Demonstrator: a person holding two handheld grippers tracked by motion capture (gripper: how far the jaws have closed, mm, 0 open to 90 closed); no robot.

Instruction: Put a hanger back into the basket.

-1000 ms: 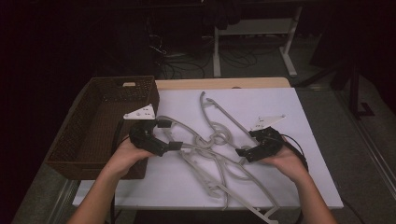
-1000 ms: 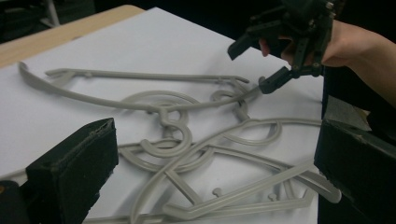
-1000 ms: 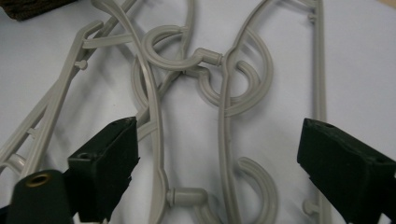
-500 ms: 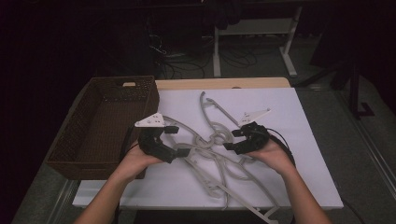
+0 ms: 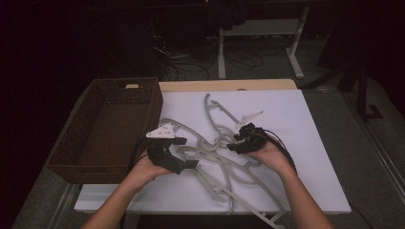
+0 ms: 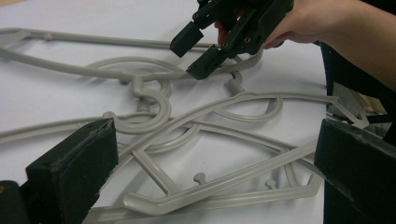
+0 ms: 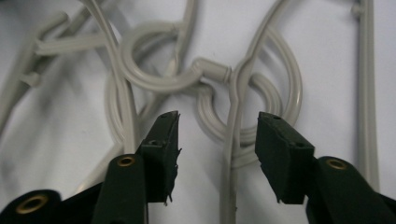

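Both pairs of jaws stand apart as we work over the tangle of grey hangers (image 5: 224, 160) on the white table (image 5: 315, 124). On our right gripper (image 7: 218, 133) the jaws have just been closing; they straddle a thin hanger rod and the coiled hooks (image 7: 243, 107) where several hangers lock together — the pads do not yet press on anything, with bare gaps on either side of the rod. In the high view our right gripper (image 5: 237, 142) sits at that knot of hooks near the middle of the table, our hand behind it.

Our left gripper (image 6: 212, 172) has its jaws wide, one at each lower corner of its own view, with a hanger's shoulder and crossbar (image 6: 219, 184) lying on the table between them and untouched by either pad. Farther off in that view we see the other gripper (image 6: 201, 51) tipped down onto a hanger's curve. From above, our left gripper (image 5: 184, 153) lies low at the left edge of the pile — just beside the brown wicker basket (image 5: 71, 157), which stands at the table's left side.

The hangers lie flat and overlapping, spread from the table's centre toward its near edge.
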